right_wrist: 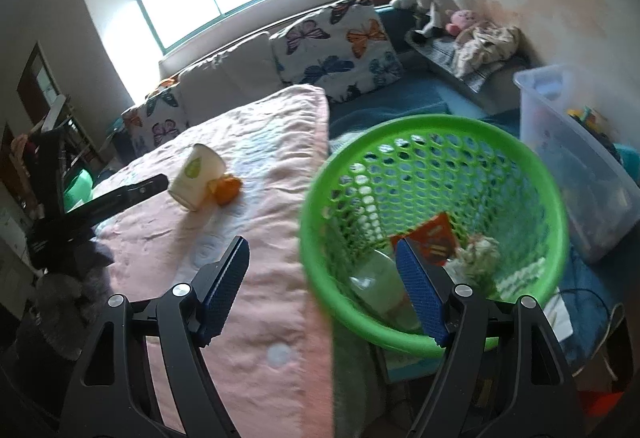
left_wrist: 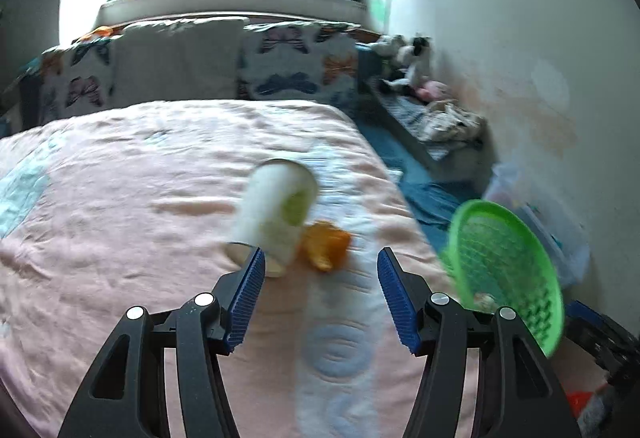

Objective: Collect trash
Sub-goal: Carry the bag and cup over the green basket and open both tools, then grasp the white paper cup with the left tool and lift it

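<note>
While the left gripper (left_wrist: 320, 270) gapes empty, a paper cup (left_wrist: 276, 214) (tipped over) and orange scrap (left_wrist: 326, 244) lie just beyond its 2 fingers; the right gripper (right_wrist: 322, 258), equally empty, stands wide over the green basket (right_wrist: 436, 134).

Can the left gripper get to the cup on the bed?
Probably yes. The left gripper is open and empty, and the cup lies tipped right ahead of it beside an orange scrap, nothing blocking.

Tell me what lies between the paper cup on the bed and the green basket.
Between the paper cup and the green basket, an orange scrap lies against the cup; beyond it only bare pink bedspread, clearest in the right wrist view.
</note>
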A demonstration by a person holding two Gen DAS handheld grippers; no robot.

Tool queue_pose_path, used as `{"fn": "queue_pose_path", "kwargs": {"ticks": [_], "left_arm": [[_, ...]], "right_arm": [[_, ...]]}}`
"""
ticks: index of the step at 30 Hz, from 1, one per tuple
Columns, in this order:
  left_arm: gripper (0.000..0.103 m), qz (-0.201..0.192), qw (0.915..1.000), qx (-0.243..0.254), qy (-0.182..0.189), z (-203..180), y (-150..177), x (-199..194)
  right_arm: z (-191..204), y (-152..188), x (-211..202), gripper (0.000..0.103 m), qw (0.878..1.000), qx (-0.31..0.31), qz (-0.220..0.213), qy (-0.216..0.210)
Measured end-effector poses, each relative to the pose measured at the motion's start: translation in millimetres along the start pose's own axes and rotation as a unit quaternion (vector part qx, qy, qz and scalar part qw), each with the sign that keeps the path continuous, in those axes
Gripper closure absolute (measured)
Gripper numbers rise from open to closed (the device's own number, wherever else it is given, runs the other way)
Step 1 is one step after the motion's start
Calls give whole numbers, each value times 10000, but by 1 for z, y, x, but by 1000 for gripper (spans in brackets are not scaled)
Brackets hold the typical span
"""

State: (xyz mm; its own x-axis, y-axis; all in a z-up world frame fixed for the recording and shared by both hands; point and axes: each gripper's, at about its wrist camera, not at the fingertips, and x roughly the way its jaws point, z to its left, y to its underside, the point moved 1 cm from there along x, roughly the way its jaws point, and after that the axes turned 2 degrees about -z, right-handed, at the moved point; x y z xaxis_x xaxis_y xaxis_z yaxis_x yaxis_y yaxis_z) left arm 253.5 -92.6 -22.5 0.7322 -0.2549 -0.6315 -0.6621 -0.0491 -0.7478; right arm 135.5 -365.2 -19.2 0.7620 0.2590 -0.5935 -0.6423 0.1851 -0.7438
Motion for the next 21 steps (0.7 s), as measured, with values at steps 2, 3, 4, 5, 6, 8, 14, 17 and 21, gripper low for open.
{"fn": "queue_pose_path", "kwargs": {"ticks": [2, 3, 4, 5, 6, 8, 14, 17, 21], "left_arm": [[45, 44, 9999, -114, -61, 12, -2, 8], [41, 45, 9998, -155, -123, 17, -3, 11], [41, 45, 9997, -187, -136, 22, -4, 15], [40, 69, 9997, -206, -111, 25, -5, 18], [39, 95, 9996, -229, -97, 27, -5, 22], [39, 153, 9995, -270, -86, 32, -6, 30], [38, 207, 9994, -287, -40, 38, -6, 47], [34, 290, 9991, -290, 44, 40, -8, 56], [34, 329, 9990, -295, 70, 43, -8, 63]], "right_arm": [[8, -3, 4, 27, 10000, -62, 14, -58], [12, -4, 6, 27, 9999, -93, 22, -78], [14, -5, 8, 27, 9999, -119, 31, -96], [17, -6, 10, 27, 9998, -140, 43, -119], [18, -7, 12, 27, 9998, -150, 53, -135], [23, -9, 17, 27, 9997, -182, 84, -168], [35, -11, 32, 27, 9992, -266, 193, -247], [40, -12, 41, 27, 9988, -300, 252, -285], [47, -13, 50, 27, 9984, -351, 308, -331]]}}
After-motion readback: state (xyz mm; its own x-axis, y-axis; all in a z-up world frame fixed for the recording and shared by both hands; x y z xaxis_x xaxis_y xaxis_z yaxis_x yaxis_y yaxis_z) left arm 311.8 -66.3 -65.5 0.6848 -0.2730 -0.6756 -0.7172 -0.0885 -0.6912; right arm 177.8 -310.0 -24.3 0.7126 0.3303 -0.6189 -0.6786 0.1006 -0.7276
